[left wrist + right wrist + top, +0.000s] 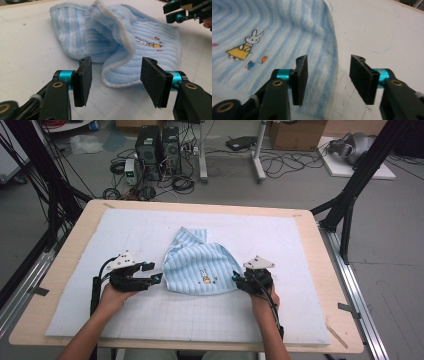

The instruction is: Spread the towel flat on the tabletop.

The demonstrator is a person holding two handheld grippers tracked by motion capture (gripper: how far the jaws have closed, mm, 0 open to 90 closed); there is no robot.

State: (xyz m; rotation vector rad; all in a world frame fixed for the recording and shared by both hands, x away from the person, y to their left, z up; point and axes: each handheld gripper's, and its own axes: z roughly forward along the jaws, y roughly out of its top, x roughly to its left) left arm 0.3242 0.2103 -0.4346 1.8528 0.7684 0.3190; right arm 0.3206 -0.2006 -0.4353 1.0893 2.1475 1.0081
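The blue striped towel (200, 267) lies crumpled near the middle of the white gridded mat (280, 320) that covers the wooden table (65, 250), its far end bunched and folded over itself, its near part flatter and bearing a small printed rabbit (205, 276) in a yellow dress. In the high view the left gripper (156, 279) sits just beside the towel's left near edge, held in the person's left hand (112, 297), and the right gripper (235, 279) sits at the towel's right near edge, held in the right hand (262, 302); the two are set on opposite sides of the cloth. The left gripper view shows its jaws spread wide with nothing between them, the pads low over the mat and the towel's white-trimmed corner (112, 82) just ahead of the gap; the other gripper (175, 11) appears at the top right beyond the cloth. The right gripper view shows its jaws likewise apart and holding nothing, with the towel's curved white hem (334, 57) running into the gap between the pads: the left pad stands over the striped cloth, the right pad over bare mat. Whether either pad touches the cloth cannot be told. Beyond the table, computer towers (157, 150) and loose cables lie on the grey floor
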